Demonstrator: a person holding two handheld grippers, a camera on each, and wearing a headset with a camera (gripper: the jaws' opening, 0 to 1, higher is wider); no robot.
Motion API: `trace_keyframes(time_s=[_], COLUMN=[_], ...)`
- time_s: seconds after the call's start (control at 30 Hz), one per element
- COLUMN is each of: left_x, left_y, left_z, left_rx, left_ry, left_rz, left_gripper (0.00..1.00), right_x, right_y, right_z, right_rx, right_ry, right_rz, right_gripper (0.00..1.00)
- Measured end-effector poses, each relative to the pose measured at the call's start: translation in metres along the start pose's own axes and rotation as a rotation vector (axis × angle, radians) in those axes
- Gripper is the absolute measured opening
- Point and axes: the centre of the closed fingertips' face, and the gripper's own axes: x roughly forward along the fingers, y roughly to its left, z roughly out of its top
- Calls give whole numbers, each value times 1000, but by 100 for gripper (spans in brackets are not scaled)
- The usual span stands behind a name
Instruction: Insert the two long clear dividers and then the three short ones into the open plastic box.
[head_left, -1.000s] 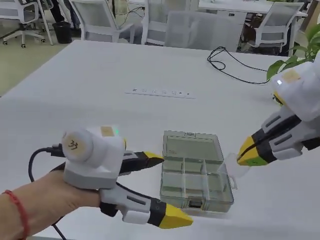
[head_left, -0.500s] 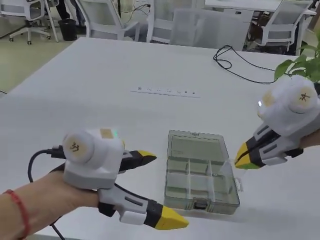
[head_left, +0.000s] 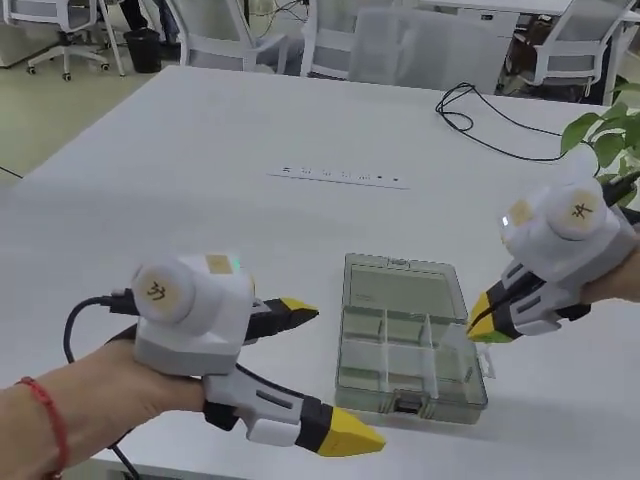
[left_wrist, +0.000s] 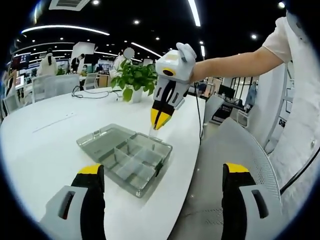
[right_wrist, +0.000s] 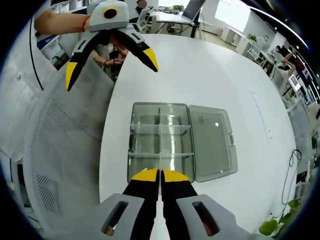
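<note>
The clear plastic box (head_left: 412, 352) lies open on the white table, its lid (head_left: 403, 285) flat on the far side. Clear dividers split its tray into several compartments. My right gripper (head_left: 482, 327) hovers at the box's right edge, shut on a short clear divider (head_left: 466, 338) that hangs below its tips. The left gripper view shows this gripper (left_wrist: 161, 119) and its divider (left_wrist: 152, 132) just over the box (left_wrist: 125, 156). My left gripper (head_left: 330, 375) stays wide open left of the box, holding nothing. The right gripper view looks down on the box (right_wrist: 160, 140), with the left gripper (right_wrist: 111, 70) beyond it.
A flat power strip (head_left: 342, 178) lies mid-table and a black cable (head_left: 480, 122) loops at the far right. A green plant (head_left: 603, 130) stands by the right gripper. Office chairs (head_left: 215, 35) line the far edge. The table's near edge runs just below the box.
The right gripper has come down and left with the divider, from beside the box to its right edge. The left gripper has hardly moved. The head camera has shifted slightly.
</note>
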Motion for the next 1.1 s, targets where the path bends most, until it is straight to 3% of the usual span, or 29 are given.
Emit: trace_keyframes(time_s=[0.67,1.1], left_x=[0,0], left_y=[1,2], left_z=[0,1], left_rx=[-10,-15], left_ry=[-9,-13], left_rz=[4,4], left_gripper=[100,100], right_x=[12,19], right_y=[2,-1], right_z=[0,-5], right_rx=[15,8], right_ry=[27,14], right_rz=[32,42], right_gripper=[3,3])
